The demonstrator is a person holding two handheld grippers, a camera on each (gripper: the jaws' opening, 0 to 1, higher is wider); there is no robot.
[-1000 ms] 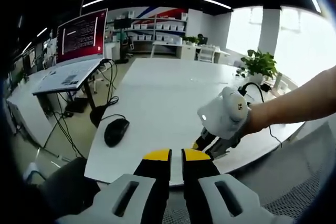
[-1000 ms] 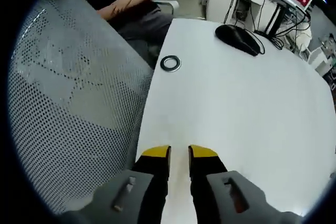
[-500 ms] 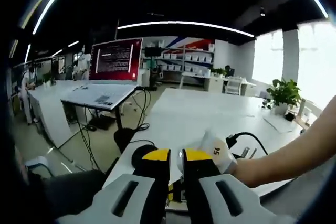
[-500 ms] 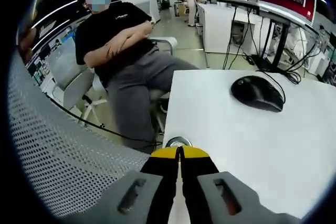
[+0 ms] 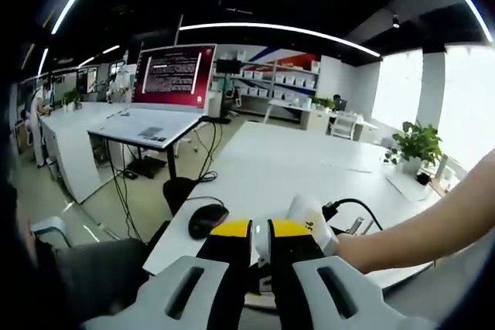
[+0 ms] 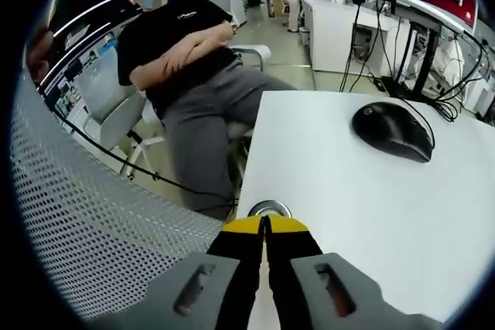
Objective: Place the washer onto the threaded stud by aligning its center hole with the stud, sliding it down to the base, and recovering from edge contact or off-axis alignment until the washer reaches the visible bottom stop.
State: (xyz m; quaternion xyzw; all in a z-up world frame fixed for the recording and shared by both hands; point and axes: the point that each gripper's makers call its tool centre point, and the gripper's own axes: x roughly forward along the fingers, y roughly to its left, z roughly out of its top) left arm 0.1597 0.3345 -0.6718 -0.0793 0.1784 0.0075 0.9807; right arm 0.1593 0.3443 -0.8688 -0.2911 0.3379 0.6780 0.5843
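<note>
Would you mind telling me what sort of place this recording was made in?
Most likely an open-plan office or lab: long white tables, a large monitor showing text, a computer mouse on the near table, shelving along the far wall, and a seated person on an office chair.

In the right gripper view, the washer (image 6: pixel 268 209) lies flat on the white table (image 6: pixel 371 191), close to its near edge, just beyond the tips of the right gripper (image 6: pixel 265 226), whose jaws meet over its near rim. A computer mouse (image 6: pixel 393 130) sits further back on the same table, to the right of the washer and well apart from it. A seated person (image 6: pixel 189 75) is beyond the table's edge, to the left, with a mesh chair back (image 6: pixel 85 229) nearer the camera on that side. In the left gripper view, the left gripper (image 5: pixel 259 229) is above the table's near edge, the mouse (image 5: pixel 208 219) lies ahead to its left, and a monitor (image 5: pixel 174 75) stands on a desk (image 5: pixel 143 121) further back left.
</note>
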